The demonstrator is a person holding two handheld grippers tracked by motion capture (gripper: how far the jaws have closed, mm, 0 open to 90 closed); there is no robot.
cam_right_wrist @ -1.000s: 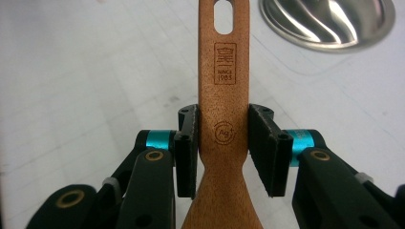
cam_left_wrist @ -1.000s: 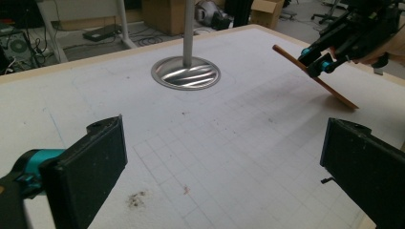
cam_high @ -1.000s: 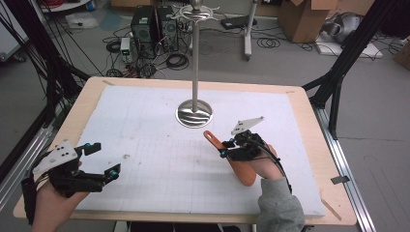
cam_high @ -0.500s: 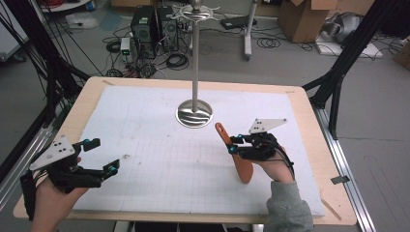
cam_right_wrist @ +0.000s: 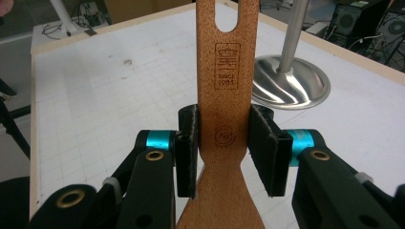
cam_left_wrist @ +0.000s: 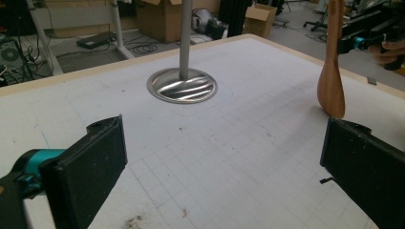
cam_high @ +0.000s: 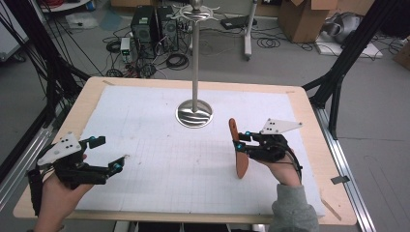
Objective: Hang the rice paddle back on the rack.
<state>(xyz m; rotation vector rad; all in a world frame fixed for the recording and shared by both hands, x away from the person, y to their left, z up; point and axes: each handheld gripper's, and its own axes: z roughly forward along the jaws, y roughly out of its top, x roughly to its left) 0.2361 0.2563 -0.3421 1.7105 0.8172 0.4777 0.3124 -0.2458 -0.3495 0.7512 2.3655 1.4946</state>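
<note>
The right gripper point(cam_high: 240, 140) sits over the right half of the bench point(cam_high: 295, 96), nearer the front edge than the back. Its jaws are pressed onto the handle of a wooden spatula point(cam_high: 239, 147), one pad on each narrow side. In the right gripper view the spatula point(cam_right_wrist: 223, 119) stands between the pads, its handle bearing a hanging slot and a stamped mark. The blade points down toward the white gridded mat point(cam_high: 159, 121); whether it touches cannot be told. In the left gripper view the spatula point(cam_left_wrist: 331, 71) hangs upright near the mat's right edge.

The left gripper point(cam_high: 109, 153) is near the front left corner, jaws spread wide and holding nothing.

A metal stand point(cam_high: 194, 113) with a round base rises from the mat toward the back edge, well apart from both grippers.
</note>
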